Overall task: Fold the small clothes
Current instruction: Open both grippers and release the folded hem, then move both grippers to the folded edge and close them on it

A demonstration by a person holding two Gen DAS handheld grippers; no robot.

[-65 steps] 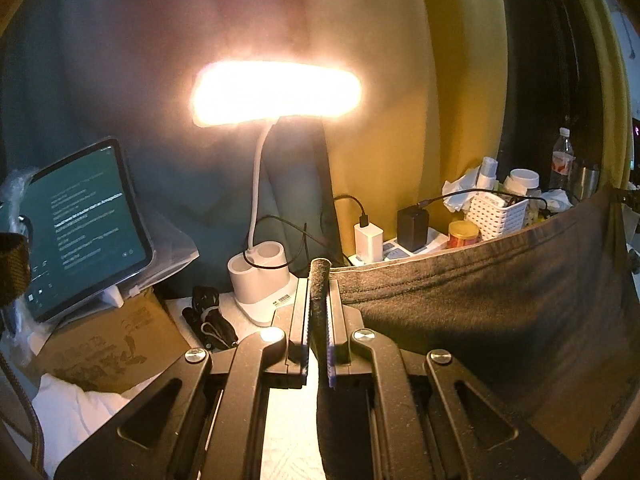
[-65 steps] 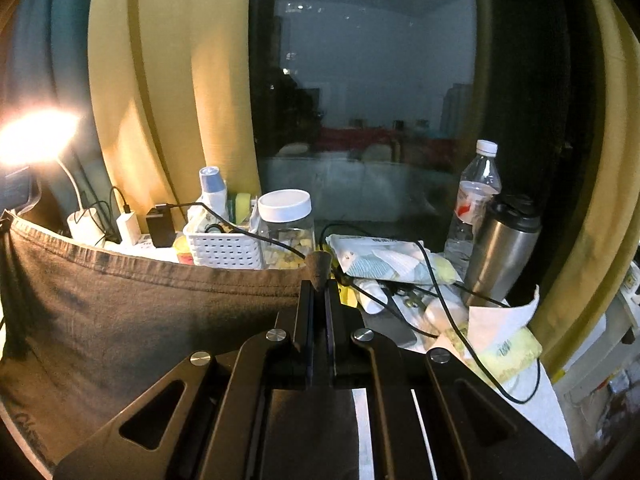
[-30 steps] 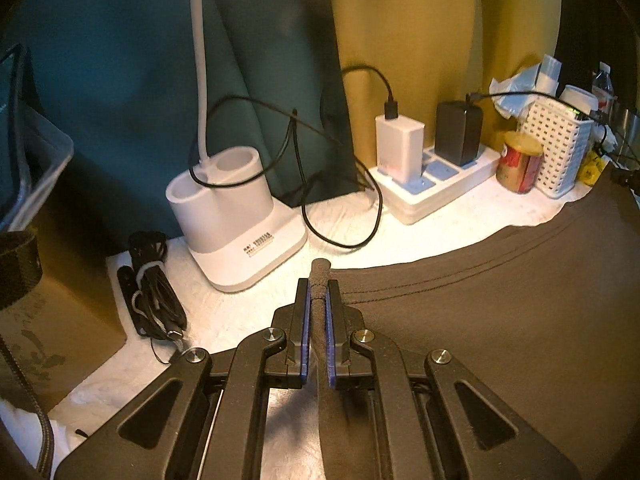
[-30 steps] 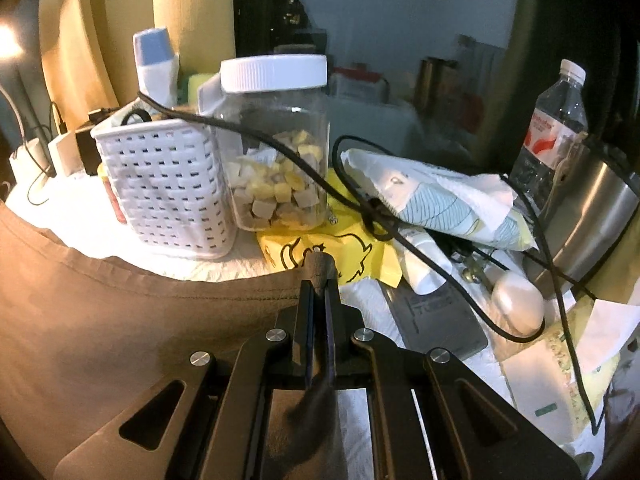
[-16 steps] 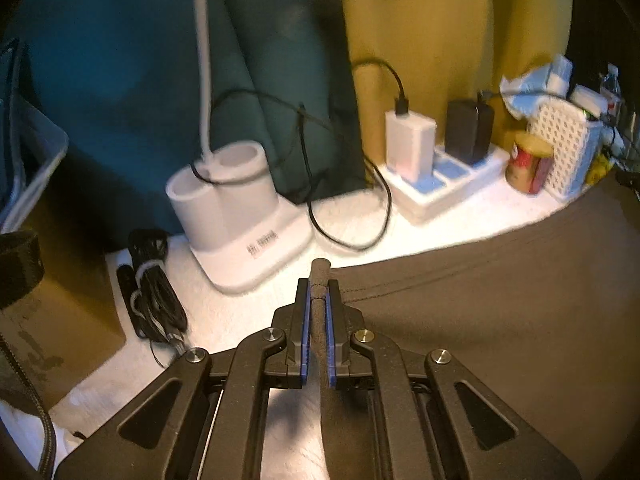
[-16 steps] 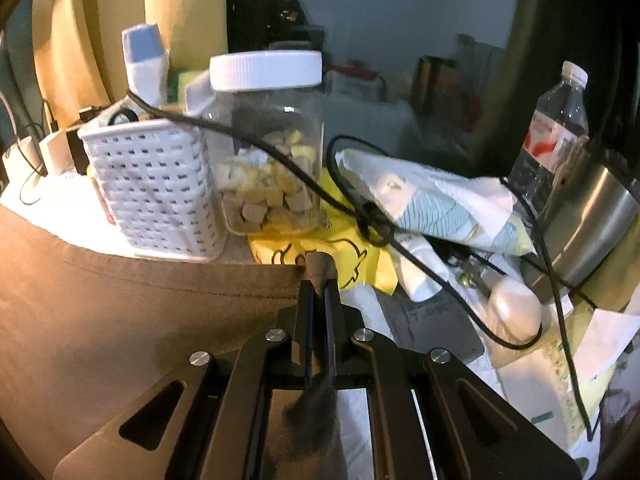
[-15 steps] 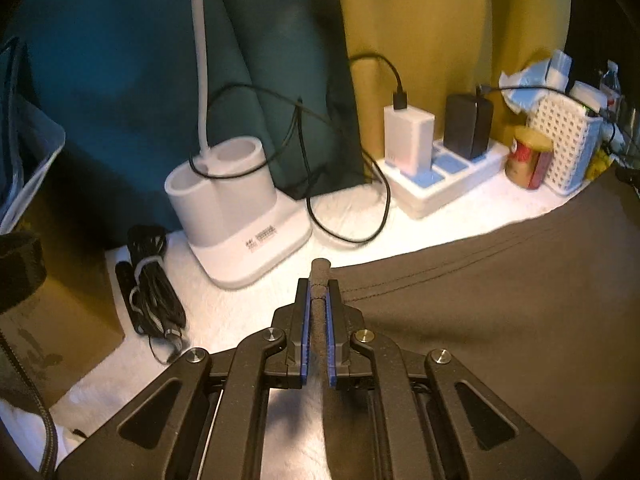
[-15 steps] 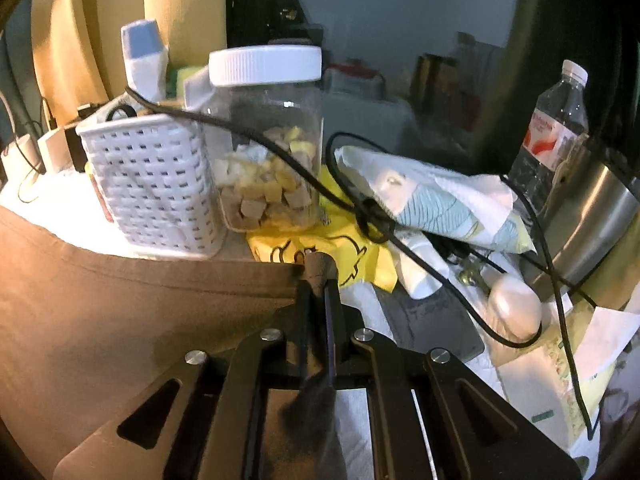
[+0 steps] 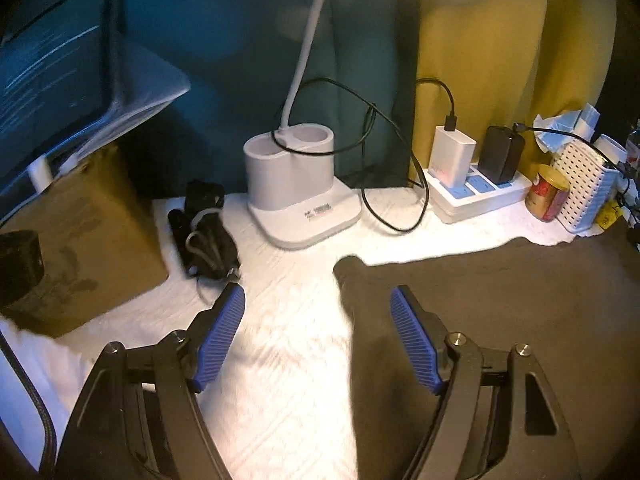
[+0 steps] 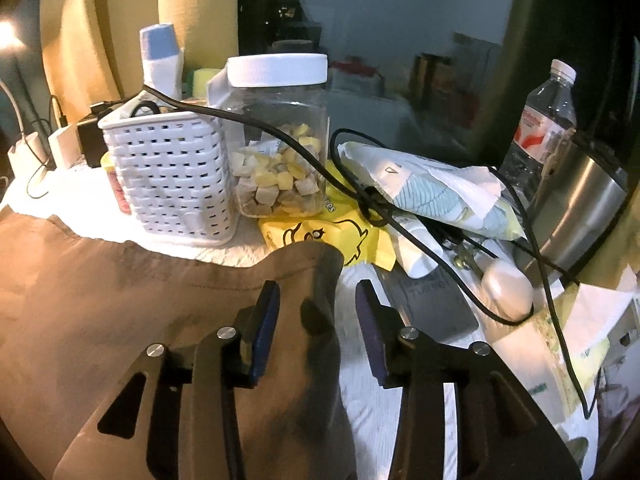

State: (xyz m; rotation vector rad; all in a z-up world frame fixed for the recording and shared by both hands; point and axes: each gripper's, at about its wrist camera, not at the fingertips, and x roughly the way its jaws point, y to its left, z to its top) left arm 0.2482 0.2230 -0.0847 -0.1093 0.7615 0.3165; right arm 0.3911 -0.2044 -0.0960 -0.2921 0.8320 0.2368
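Note:
A dark grey-brown garment (image 9: 500, 304) lies flat on the white table cover (image 9: 288, 320), its top hem running toward the back. My left gripper (image 9: 318, 320) is open above the garment's far-left corner, blue pads wide apart, the corner lying free between them. In the right wrist view the same garment (image 10: 120, 304) spreads to the left, and its far-right corner lies free between the open fingers of my right gripper (image 10: 316, 312).
Along the back stand a white lamp base (image 9: 296, 184), a coiled black cable (image 9: 204, 236), a power strip with chargers (image 9: 476, 188), a red can (image 9: 548, 192), a white basket (image 10: 168, 176), a plastic jar (image 10: 280, 136), snack bags, a water bottle (image 10: 540, 128) and a steel tumbler (image 10: 576, 208). A cardboard box with a tablet (image 9: 52, 92) stands left.
Both grippers were shut on the garment's top corners, lowered it from hanging onto the table, and have now opened and let the corners go.

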